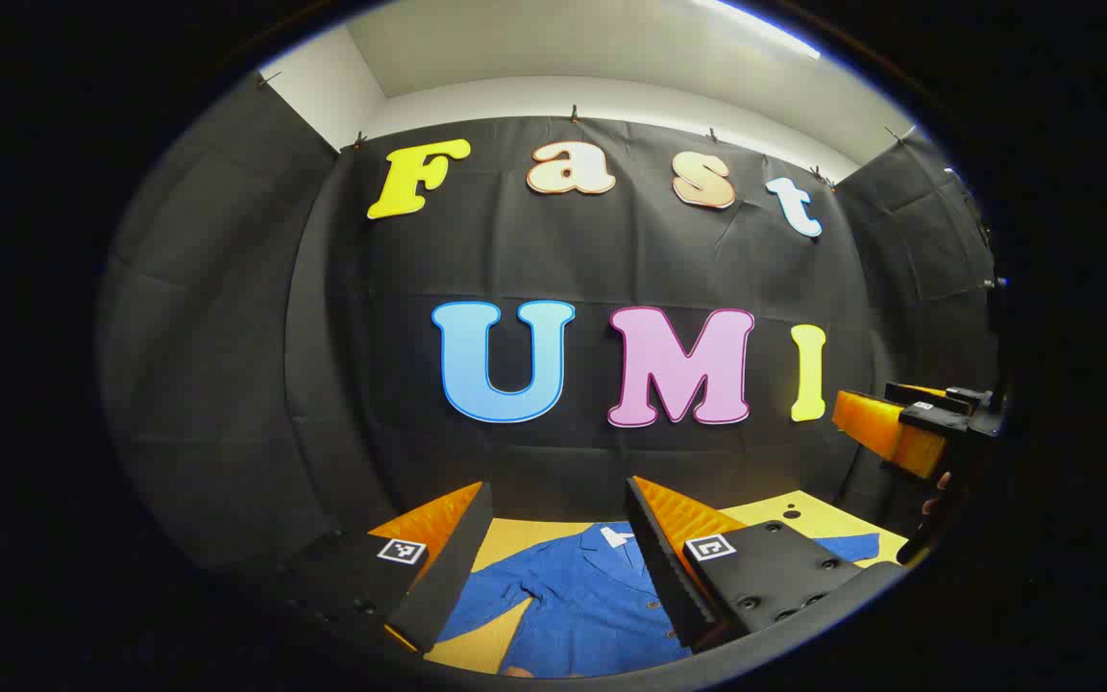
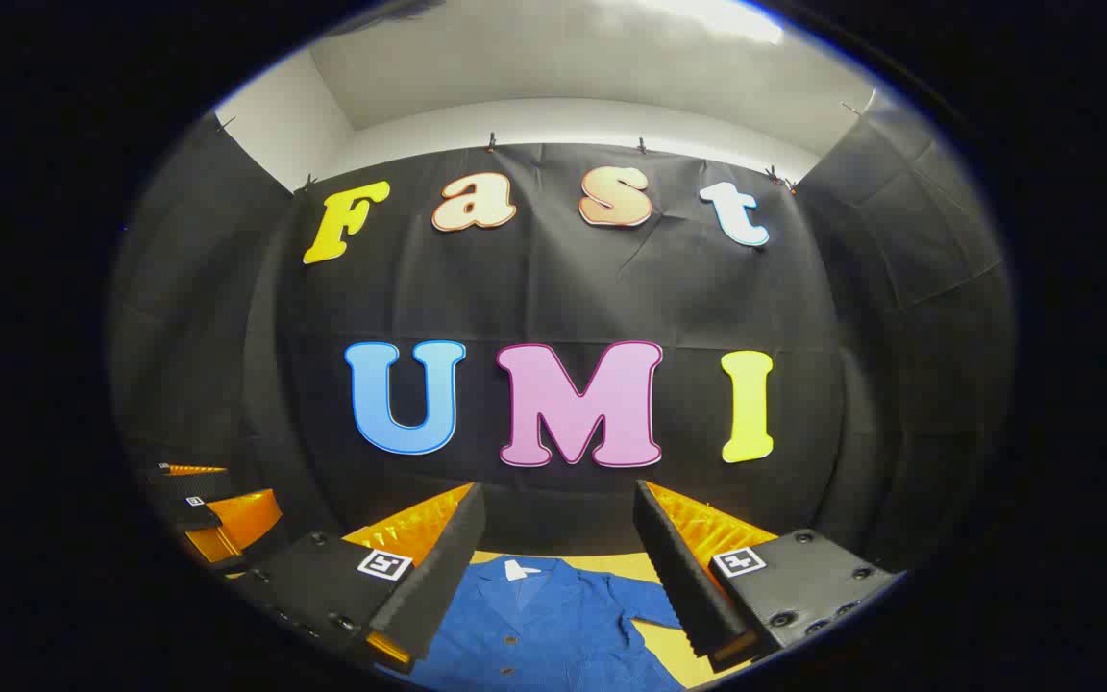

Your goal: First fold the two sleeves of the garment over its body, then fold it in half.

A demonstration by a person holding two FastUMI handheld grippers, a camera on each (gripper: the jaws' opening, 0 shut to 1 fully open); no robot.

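Observation:
A blue button-up garment [image 1: 578, 601] lies spread flat on a yellow table [image 1: 808, 514], collar toward the wall, one sleeve [image 1: 847, 546] reaching out to the right. In the right gripper view the garment [image 2: 544, 625] lies below, between the fingers. My left gripper [image 1: 558, 495] hangs open above the garment with nothing between its fingers. My right gripper [image 2: 561, 495] is open too, held high over the garment. The right gripper [image 1: 899, 423] also shows at the right edge of the left gripper view, and the left gripper [image 2: 212, 514] at the left edge of the right gripper view.
Black cloth walls close in the table at the back and on both sides. A hand [image 1: 938, 495] holds the right gripper's handle at the right edge. Small dark holes [image 1: 784, 506] mark the yellow table near its back right corner.

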